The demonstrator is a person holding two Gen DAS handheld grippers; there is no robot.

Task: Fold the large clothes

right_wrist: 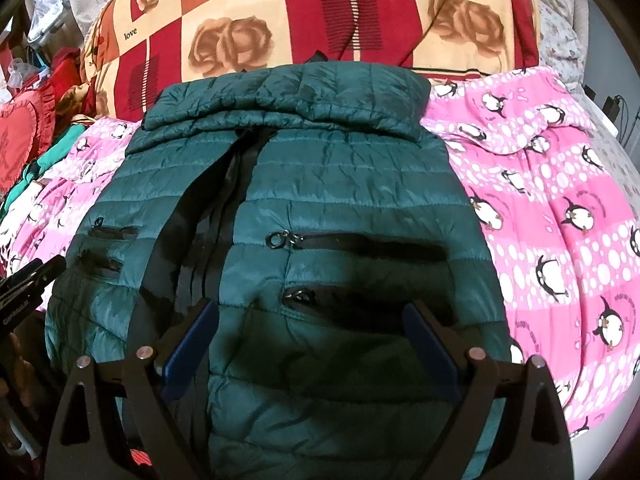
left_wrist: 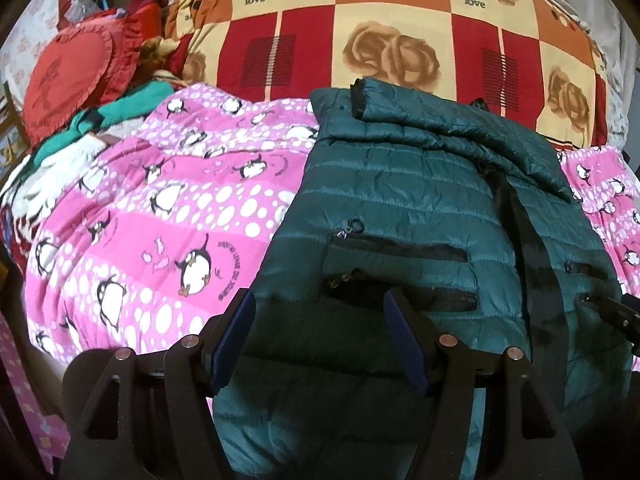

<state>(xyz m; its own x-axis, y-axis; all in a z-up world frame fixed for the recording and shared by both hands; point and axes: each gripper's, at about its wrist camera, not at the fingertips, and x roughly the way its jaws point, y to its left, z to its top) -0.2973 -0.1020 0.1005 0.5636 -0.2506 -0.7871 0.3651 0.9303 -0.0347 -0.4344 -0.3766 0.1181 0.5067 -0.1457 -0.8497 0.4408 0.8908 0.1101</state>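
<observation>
A dark green quilted puffer jacket (left_wrist: 416,200) lies front-up on a pink penguin-print bedspread (left_wrist: 160,208), sleeves folded across its top, black zipper down the middle. It also shows in the right wrist view (right_wrist: 320,200). My left gripper (left_wrist: 320,304) is open above the jacket's lower left part, holding nothing. My right gripper (right_wrist: 312,312) is open above the jacket's lower right part, near a pocket zipper (right_wrist: 280,240), holding nothing. The right gripper's tip shows at the left view's right edge (left_wrist: 624,312); the left gripper's tip shows at the right view's left edge (right_wrist: 32,276).
A large red, orange and cream rose-print quilt (left_wrist: 380,40) is piled behind the jacket. A red heart cushion (left_wrist: 72,76) and teal clothing (left_wrist: 120,108) lie at the far left. The pink bedspread (right_wrist: 560,220) spreads to the right.
</observation>
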